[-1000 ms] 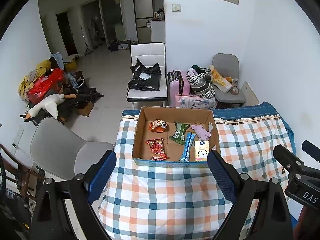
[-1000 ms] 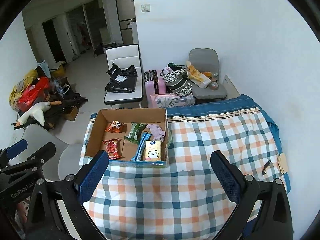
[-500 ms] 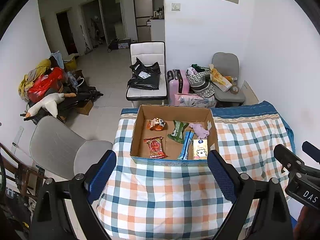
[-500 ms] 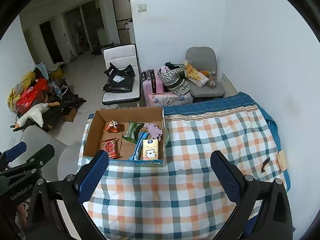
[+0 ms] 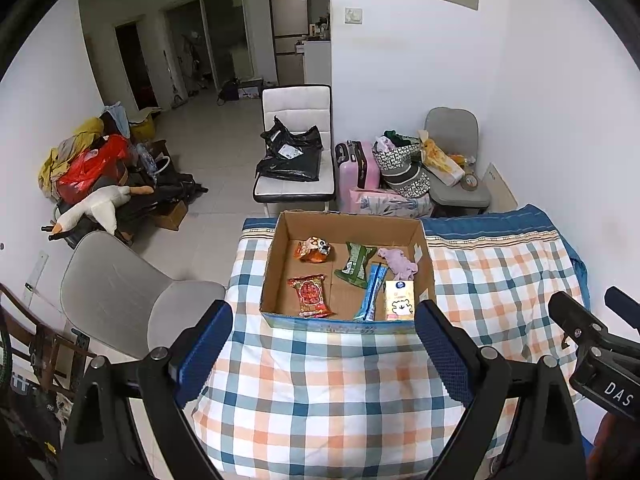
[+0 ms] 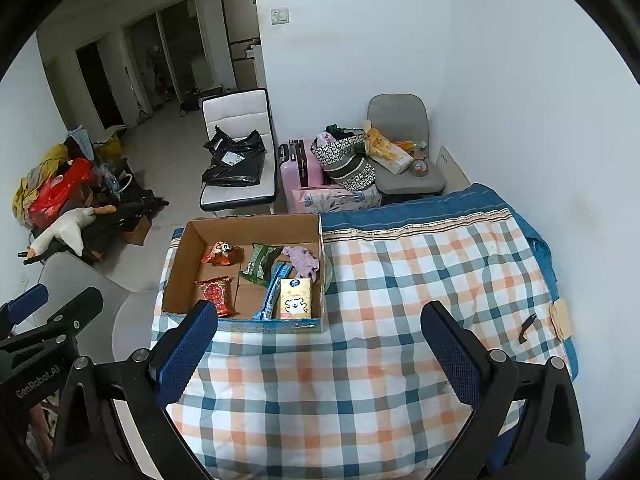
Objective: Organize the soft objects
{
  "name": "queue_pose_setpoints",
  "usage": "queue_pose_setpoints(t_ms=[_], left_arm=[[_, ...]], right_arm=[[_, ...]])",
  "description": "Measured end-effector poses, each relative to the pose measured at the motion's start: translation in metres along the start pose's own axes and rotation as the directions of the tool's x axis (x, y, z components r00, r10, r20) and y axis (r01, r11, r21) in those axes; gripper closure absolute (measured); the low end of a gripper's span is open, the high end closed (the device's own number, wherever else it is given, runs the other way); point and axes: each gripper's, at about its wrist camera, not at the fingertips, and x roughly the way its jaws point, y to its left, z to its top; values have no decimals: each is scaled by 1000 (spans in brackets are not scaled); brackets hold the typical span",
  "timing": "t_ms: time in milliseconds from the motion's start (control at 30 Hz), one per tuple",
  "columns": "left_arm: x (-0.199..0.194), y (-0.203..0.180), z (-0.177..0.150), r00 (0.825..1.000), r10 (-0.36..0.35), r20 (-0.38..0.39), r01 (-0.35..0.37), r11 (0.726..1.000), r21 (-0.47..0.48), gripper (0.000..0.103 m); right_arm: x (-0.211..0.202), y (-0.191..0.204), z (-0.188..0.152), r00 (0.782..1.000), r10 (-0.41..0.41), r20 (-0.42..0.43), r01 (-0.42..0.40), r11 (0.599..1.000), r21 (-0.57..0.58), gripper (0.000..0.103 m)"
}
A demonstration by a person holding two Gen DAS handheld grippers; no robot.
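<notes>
An open cardboard box [image 5: 280,240] [image 6: 176,264] sits on a checked blanket [image 5: 332,392] [image 6: 400,280]. In it lie a red snack pack [image 5: 310,295] [image 6: 216,294], an orange pack [image 5: 314,249], a green pack [image 5: 354,265], a blue pack [image 5: 372,291], a yellow tissue pack [image 5: 399,300] [image 6: 295,298] and a purple cloth [image 5: 396,262] [image 6: 302,260]. My left gripper [image 5: 324,344] is open and empty, well above and in front of the box. My right gripper [image 6: 320,352] is open and empty over the blanket, right of the box.
A grey chair [image 5: 120,292] stands left of the blanket. Behind it are a white chair with black bags [image 5: 294,156], a pink suitcase [image 5: 356,168] and a grey chair with bags [image 5: 452,160]. A small black item [image 6: 527,328] lies near the blanket's right edge.
Both grippers have drawn back and risen slightly; the box looks a little smaller and farther. Both stay open and empty.
</notes>
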Motion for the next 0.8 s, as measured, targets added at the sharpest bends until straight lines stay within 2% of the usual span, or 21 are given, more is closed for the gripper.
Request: queue_pose_setpoints(t_ms=[800], left_arm=[[-2, -1, 1, 1000, 1, 6, -1, 1000, -2, 10]], right_arm=[[-2, -5, 0, 1000, -3, -1, 3, 1000, 9, 0]])
